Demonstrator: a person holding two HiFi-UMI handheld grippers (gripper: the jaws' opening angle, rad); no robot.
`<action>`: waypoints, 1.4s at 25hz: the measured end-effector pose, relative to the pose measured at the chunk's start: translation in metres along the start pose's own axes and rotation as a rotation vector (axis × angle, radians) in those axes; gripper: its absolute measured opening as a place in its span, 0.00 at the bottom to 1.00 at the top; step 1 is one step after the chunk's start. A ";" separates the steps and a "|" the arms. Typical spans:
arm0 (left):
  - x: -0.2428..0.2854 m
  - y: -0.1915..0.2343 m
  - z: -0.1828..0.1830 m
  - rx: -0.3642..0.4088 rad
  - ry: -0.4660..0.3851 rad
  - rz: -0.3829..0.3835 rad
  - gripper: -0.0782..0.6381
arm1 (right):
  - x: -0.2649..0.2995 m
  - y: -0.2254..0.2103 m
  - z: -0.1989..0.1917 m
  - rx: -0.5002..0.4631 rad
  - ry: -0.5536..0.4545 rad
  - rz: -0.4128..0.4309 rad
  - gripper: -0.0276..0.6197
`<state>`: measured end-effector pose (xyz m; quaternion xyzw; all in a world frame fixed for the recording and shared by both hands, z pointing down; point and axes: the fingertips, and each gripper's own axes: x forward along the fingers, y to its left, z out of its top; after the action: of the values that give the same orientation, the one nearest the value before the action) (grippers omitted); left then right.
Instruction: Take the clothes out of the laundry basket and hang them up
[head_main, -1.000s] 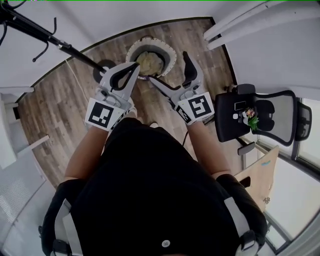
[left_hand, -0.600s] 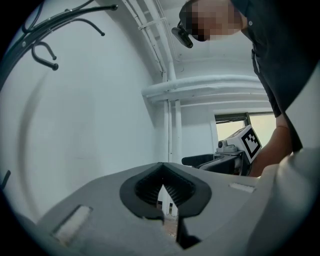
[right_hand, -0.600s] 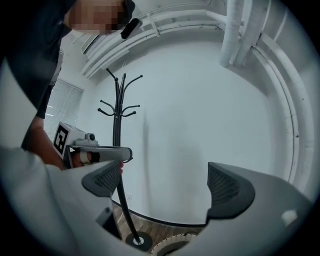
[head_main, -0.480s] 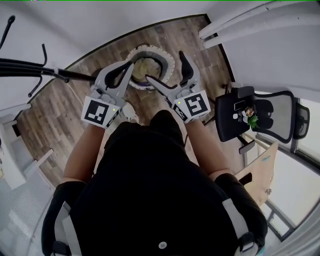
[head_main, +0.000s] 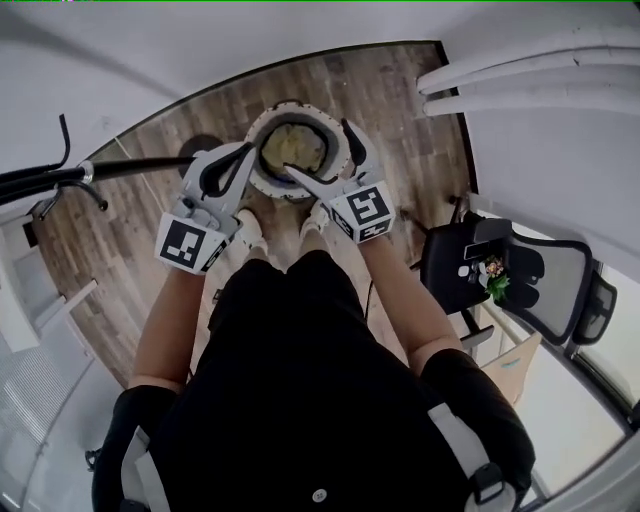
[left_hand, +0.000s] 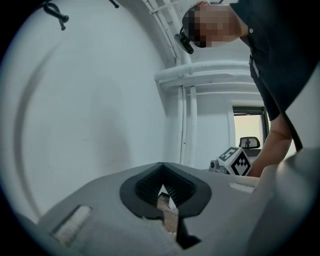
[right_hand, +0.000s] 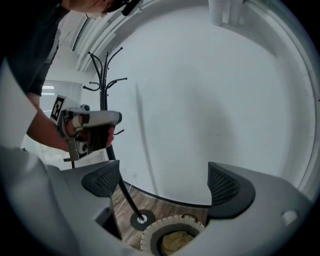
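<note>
A round white-rimmed laundry basket (head_main: 340, 120) stands on the wood floor in front of the person's feet, with a yellowish garment (head_main: 292, 148) bunched inside. In the right gripper view the basket (right_hand: 152, 235) and the garment (right_hand: 175, 241) show low down between the jaws. My right gripper (head_main: 318, 148) hangs open over the basket's right half with nothing in it; its own view shows the right gripper (right_hand: 165, 185) with jaws wide apart. My left gripper (head_main: 245, 155) is shut and empty at the basket's left rim. In its own view the left gripper (left_hand: 161, 172) has its pads together.
A black coat stand (head_main: 130, 168) leans across the head view's left, its round base (head_main: 197, 150) beside the basket; the right gripper view shows the coat stand (right_hand: 102, 95) upright against the white wall. A black office chair (head_main: 520, 275) stands to the right. White pipes (head_main: 530, 80) run along the wall.
The person has stepped toward the basket. Both grippers now sit lower and over it, the right one above its opening. Jaw states look the same.
</note>
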<state>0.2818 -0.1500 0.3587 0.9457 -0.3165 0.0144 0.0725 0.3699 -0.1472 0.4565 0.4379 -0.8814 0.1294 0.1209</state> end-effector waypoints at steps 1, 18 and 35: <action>0.009 0.002 -0.006 -0.002 -0.002 0.015 0.11 | 0.008 -0.006 -0.015 0.002 0.025 0.024 0.87; 0.082 0.088 -0.202 -0.035 0.021 0.147 0.11 | 0.142 -0.059 -0.289 0.093 0.369 0.136 0.87; 0.117 0.136 -0.411 -0.047 0.078 0.142 0.11 | 0.240 -0.069 -0.620 0.133 0.835 0.265 0.87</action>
<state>0.3008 -0.2671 0.7914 0.9177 -0.3799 0.0488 0.1054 0.3463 -0.1583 1.1250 0.2380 -0.7955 0.3659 0.4203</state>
